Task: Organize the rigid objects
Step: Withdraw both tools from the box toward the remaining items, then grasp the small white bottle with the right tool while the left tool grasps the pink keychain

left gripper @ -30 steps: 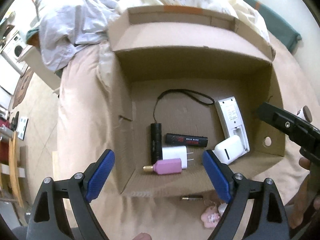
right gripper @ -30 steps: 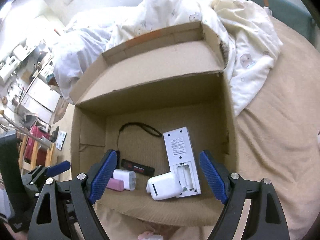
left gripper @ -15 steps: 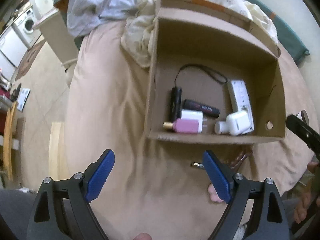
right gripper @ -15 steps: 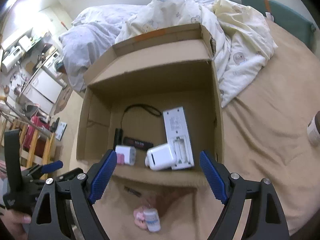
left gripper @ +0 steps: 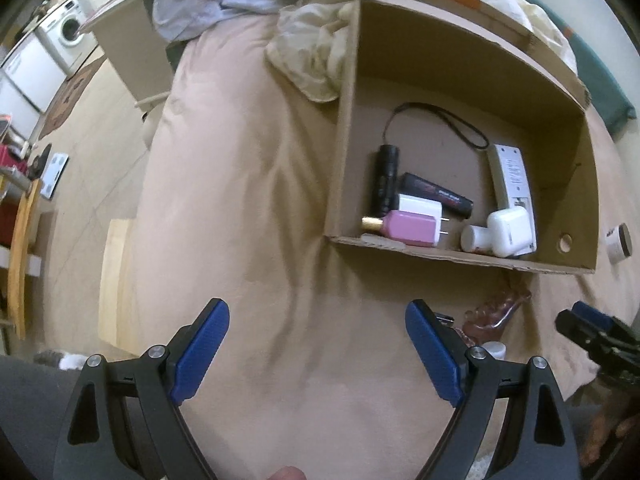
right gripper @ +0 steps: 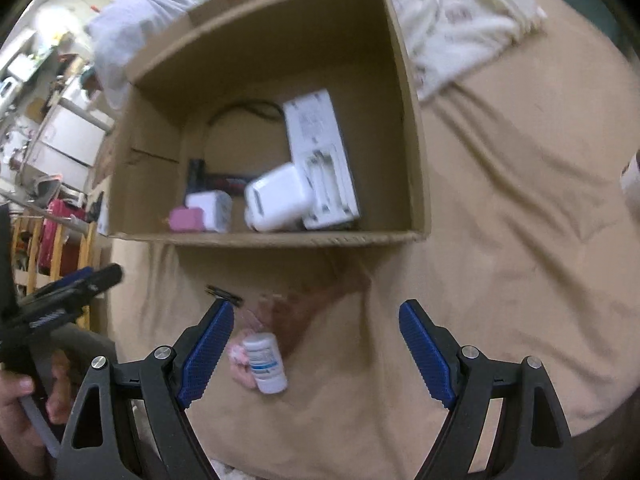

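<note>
L gripper [left gripper: 316, 344]: held wide, empty.
R gripper [right gripper: 316, 344]: held wide, above white bottle [right gripper: 266, 362].
Cardboard box [left gripper: 456, 258]: charger [left gripper: 512, 230], remote [left gripper: 510, 174] inside.

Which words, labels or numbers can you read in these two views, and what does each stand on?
None can be read.
Black tube in the cardboard box: reddish print, too small.
White remote: back label, too small.
White bottle on the bed: blue label, blurred.
White jar beside the box: dark print, too small.
</note>
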Motion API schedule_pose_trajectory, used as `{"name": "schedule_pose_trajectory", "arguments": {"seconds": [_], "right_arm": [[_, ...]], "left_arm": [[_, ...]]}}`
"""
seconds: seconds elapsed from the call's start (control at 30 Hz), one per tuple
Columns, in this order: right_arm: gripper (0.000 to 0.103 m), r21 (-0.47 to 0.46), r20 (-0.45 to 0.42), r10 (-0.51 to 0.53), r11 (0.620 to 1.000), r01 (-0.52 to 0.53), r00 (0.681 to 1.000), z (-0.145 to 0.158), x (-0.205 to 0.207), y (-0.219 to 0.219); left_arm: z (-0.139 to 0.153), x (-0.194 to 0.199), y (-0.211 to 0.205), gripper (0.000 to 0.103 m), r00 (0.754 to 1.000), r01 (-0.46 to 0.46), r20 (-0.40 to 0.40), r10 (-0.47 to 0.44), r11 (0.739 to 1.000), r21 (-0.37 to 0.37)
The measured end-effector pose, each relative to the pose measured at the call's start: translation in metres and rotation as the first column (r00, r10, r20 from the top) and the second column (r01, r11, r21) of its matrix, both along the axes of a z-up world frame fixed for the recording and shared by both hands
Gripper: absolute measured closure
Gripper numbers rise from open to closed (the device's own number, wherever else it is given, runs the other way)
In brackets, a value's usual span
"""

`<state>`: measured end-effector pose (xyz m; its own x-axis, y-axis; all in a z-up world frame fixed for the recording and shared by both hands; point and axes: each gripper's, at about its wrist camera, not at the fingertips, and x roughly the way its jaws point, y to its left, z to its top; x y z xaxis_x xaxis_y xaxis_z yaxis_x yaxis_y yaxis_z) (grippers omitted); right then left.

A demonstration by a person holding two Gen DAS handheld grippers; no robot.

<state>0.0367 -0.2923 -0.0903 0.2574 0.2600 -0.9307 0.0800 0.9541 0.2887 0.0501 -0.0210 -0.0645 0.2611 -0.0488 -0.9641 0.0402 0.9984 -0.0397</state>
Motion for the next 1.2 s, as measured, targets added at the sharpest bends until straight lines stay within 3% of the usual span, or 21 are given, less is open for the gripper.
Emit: {"name": "schedule_pose_trajectory", "arguments": {"seconds": [0.2, 0.37, 0.43, 0.5, 0.67, 0.87, 1.03, 1.2], "right_arm": [[0.013, -0.026, -0.082, 0.040, 0.999, -0.042, 0.996, -0.022, 0.011, 0.012], [0.014, 0.109, -0.177, 0.160, 0.984, -0.142, 0.971, -0.043, 0.009, 0.039], [0.027, 0.112, -0.205, 0.193, 0.979, -0.172, 0.960, -0.050, 0.005, 0.049], [0.050, 0.112, -0.233, 0.219, 0.974, -0.197, 0.948, -0.058, 0.001, 0.056], [0.075, 0.065, -0.221, 0.251, 0.968, -0.243, 0.942, -0.055, -0.004, 0.062], [0.075, 0.085, -0.133, 0.186, 0.981, -0.175, 0.974, -0.028, -0.002, 0.040], [0.074, 0.084, -0.077, 0.123, 0.990, -0.116, 0.989, -0.012, -0.003, 0.018], [0.075, 0.069, -0.033, 0.124, 0.990, -0.122, 0.992, 0.000, -0.003, 0.020]], "left_arm": [[-0.003, -0.002, -0.004, 0.014, 1.000, 0.017, -0.016, -0.017, 1.000, -0.018], [-0.008, -0.002, -0.010, 0.014, 0.999, 0.034, -0.038, -0.035, 0.999, -0.018], [-0.009, -0.001, -0.013, 0.014, 0.998, 0.040, -0.048, -0.041, 0.999, -0.025], [-0.009, -0.002, -0.018, 0.014, 0.997, 0.051, -0.049, -0.052, 0.998, -0.026], [-0.011, -0.005, -0.024, 0.014, 0.996, 0.076, -0.049, -0.076, 0.997, -0.014], [-0.021, -0.006, -0.024, 0.014, 0.995, 0.065, -0.076, -0.065, 0.998, -0.010], [-0.035, -0.014, -0.038, 0.015, 0.989, 0.118, -0.102, -0.112, 0.992, 0.052], [-0.045, -0.032, -0.076, 0.015, 0.974, 0.169, -0.153, -0.168, 0.986, -0.008]]}}
